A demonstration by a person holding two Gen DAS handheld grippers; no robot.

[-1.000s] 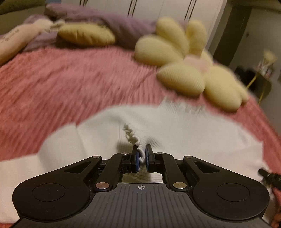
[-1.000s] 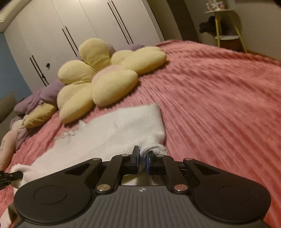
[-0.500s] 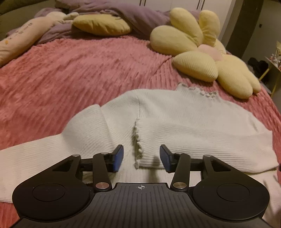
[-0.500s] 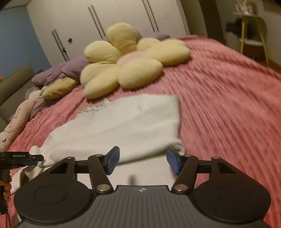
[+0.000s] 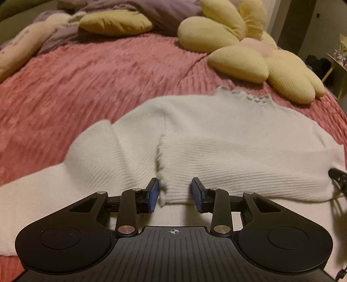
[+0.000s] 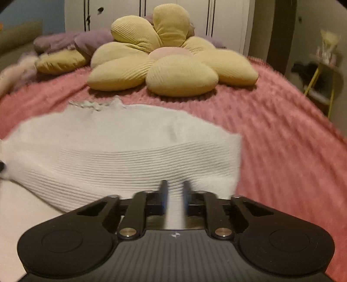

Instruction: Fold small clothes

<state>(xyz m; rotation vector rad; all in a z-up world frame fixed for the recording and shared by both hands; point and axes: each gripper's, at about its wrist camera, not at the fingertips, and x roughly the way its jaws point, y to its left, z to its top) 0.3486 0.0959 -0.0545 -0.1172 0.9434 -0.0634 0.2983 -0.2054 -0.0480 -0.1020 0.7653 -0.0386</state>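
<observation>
- Left gripper (image 5: 175,193) stands wide with nothing between its blue pads, low over the near edge of the white sweater (image 5: 227,147); the frilled cuff (image 5: 161,191) of a sleeve laid across the body lies just inside its left pad.
- Right gripper (image 6: 175,195) shows a narrower gap, its fingers apart and blurred; ribbed knit fills the gap, but I cannot tell whether it is pinched, and I judge it is not.
- Pink bedspread (image 5: 97,82) carries everything, a soft wide bed that lets the knit lie spread out.
- Sweater lies flat near the bed's front edge, collar (image 6: 93,105) pointing away toward the cushions, one sleeve folded over the chest, the other trailing off toward the left in the left wrist view. That layout suggests a fold partly done, with the loose sleeve likely next.
- Yellow flower cushion (image 6: 173,63) sits well beyond the collar, out of the working area.
- Smaller yellow pillow (image 5: 115,22) rests further back beside purple bedding (image 5: 169,10).
</observation>
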